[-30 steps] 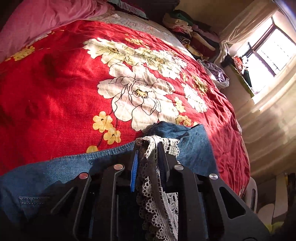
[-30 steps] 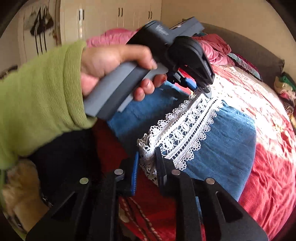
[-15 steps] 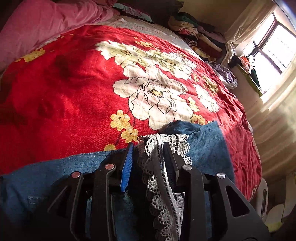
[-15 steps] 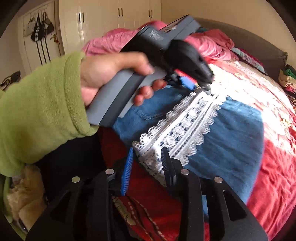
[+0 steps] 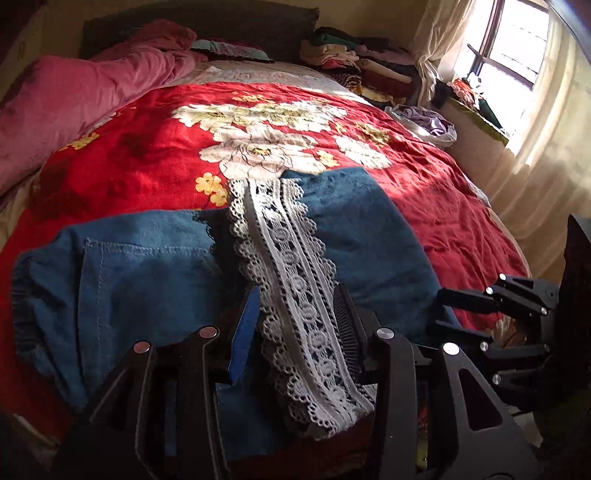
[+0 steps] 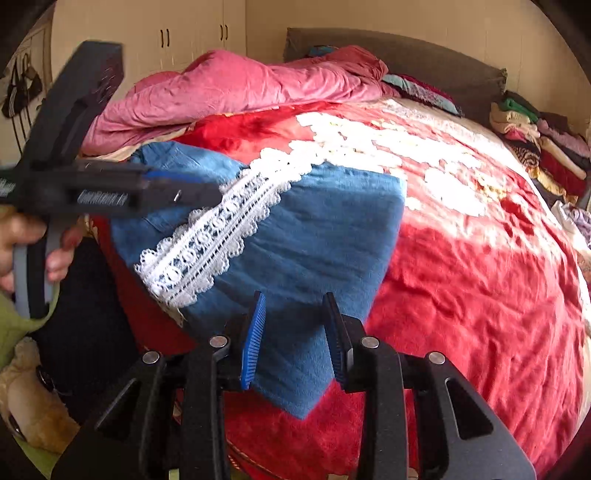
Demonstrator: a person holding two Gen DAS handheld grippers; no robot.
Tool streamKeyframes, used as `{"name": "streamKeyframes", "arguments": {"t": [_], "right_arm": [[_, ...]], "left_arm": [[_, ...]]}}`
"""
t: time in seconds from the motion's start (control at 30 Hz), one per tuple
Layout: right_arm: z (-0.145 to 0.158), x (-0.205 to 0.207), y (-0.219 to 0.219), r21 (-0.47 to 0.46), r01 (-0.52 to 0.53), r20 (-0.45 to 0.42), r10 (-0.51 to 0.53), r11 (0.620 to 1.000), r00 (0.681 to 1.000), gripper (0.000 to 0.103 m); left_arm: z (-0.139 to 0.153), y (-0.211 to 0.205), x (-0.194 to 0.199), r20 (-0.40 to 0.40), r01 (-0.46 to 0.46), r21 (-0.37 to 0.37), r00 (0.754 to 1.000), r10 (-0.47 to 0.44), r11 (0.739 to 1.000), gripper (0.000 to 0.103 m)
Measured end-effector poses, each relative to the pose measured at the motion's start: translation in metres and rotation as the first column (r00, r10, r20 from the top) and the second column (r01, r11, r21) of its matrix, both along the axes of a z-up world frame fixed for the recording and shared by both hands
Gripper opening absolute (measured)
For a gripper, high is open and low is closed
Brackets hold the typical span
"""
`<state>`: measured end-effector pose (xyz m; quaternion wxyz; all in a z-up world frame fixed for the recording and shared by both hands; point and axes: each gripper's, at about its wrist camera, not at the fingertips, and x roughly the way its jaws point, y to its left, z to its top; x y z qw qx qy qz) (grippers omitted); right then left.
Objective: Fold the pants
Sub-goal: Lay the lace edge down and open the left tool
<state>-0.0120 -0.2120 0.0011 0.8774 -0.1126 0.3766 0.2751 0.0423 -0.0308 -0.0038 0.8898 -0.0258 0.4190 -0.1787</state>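
1. The left gripper [image 5: 295, 317] had its jaws spread, holding nothing; the lace strip [image 5: 291, 291] ran between the two fingers and on beyond them
2. The right gripper [image 6: 295, 325] was likewise released, its fingers parted, with a corner of the pants [image 6: 314, 251] lying between and below them; whether the pads touched the cloth could not be told
3. In the left wrist view the right gripper [image 5: 491, 325] showed at the right edge, just beside the near right end of the pants [image 5: 147, 280]; in the right wrist view the left gripper [image 6: 177, 194] hovered to the far left over the lace strip [image 6: 214, 236], gripped by a hand [image 6: 33, 240] in a green sleeve [image 6: 22, 317]
4. The pants, blue denim, lay folded on the bedspread [image 5: 129, 147] straight ahead of both grippers, the lace strip crossing on top, a pocket seam visible left of the left gripper
5. Farther out, a pink duvet [image 6: 240, 88] was bunched at the far left by the headboard [image 6: 424, 62]
6. A stack of clothes [image 6: 535, 140] sat far right, and a window [image 5: 517, 44] shone beyond it in the left wrist view
7. Wardrobe doors [image 6: 192, 33] stood behind the bed
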Motion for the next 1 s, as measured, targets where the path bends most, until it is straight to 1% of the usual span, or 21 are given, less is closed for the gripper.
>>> {"name": "streamKeyframes", "arguments": {"t": [0.1,0.13,0.2,0.27,0.4,0.43,0.47,0.5,0.53,0.57,0.6,0.67,0.73,0.77,0.83,0.9,1.0], "right_arm": [[-0.014,0.002,-0.001,-0.031,0.007,-0.036,-0.008,1.000,0.999,0.032],[-0.019,0.002,-0.002,-0.029,0.008,-0.050,-0.010,1.000,0.999,0.033],[-0.026,0.003,-0.007,-0.012,0.014,-0.064,-0.015,1.000,0.998,0.035],[-0.031,0.003,-0.011,0.001,0.022,-0.075,-0.022,1.000,0.997,0.035],[-0.034,0.005,-0.012,0.006,0.026,-0.087,-0.025,1.000,0.996,0.036],[-0.032,0.005,-0.012,0.009,0.023,-0.088,-0.022,1.000,0.996,0.036],[-0.029,0.005,-0.013,0.024,0.022,-0.091,-0.019,0.999,0.996,0.040],[-0.026,0.004,-0.015,0.039,0.025,-0.090,-0.021,0.999,0.996,0.047],[-0.022,0.004,-0.016,0.052,0.031,-0.085,-0.026,0.998,0.996,0.050],[-0.019,0.003,-0.018,0.061,0.036,-0.076,-0.031,0.997,0.997,0.052],[-0.015,0.002,-0.019,0.070,0.037,-0.067,-0.032,0.997,0.997,0.052],[-0.008,0.001,-0.020,0.079,0.042,-0.051,-0.038,0.996,0.998,0.052],[0.000,0.000,-0.020,0.091,0.041,-0.037,-0.038,0.995,0.999,0.064],[0.004,-0.001,-0.020,0.096,0.044,-0.028,-0.041,0.994,0.999,0.067],[0.012,-0.002,-0.019,0.104,0.044,-0.012,-0.043,0.994,0.999,0.067],[0.019,-0.002,-0.016,0.111,0.036,0.002,-0.037,0.993,0.999,0.067],[0.030,0.002,-0.009,0.125,0.016,0.014,-0.018,0.992,1.000,0.067]], "left_arm": [[-0.016,-0.014,-0.009,-0.013,0.017,0.090,1.000,-0.016,0.996,0.038],[-0.021,-0.016,-0.010,-0.026,0.021,0.095,0.999,-0.019,0.995,0.040],[-0.026,-0.012,-0.008,-0.045,0.020,0.088,0.999,-0.016,0.996,0.042],[-0.030,-0.007,-0.005,-0.066,0.013,0.062,0.998,-0.008,0.998,0.042],[-0.027,-0.006,-0.009,-0.058,-0.002,0.058,0.998,0.005,0.998,0.043],[-0.025,-0.004,-0.010,-0.056,-0.015,0.059,0.998,0.018,0.998,0.046],[-0.023,-0.002,-0.012,-0.055,-0.025,0.052,0.998,0.028,0.998,0.046],[-0.020,0.000,-0.013,-0.053,-0.032,0.044,0.998,0.034,0.999,0.047],[-0.017,0.002,-0.014,-0.047,-0.039,0.041,0.998,0.041,0.998,0.049],[-0.015,0.004,-0.016,-0.043,-0.047,0.042,0.998,0.049,0.998,0.050],[-0.012,0.006,-0.017,-0.039,-0.055,0.042,0.998,0.057,0.998,0.053],[-0.007,0.011,-0.019,-0.032,-0.068,0.035,0.997,0.069,0.997,0.054],[-0.001,0.015,-0.022,-0.020,-0.078,0.033,0.997,0.079,0.996,0.058],[0.002,0.016,-0.024,-0.011,-0.083,0.035,0.996,0.084,0.996,0.059],[0.009,0.019,-0.027,0.010,-0.094,0.042,0.996,0.094,0.995,0.063],[0.015,0.023,-0.030,0.022,-0.106,0.054,0.994,0.105,0.993,0.065],[0.023,0.031,-0.036,0.043,-0.131,0.059,0.991,0.128,0.990,0.071]]}}
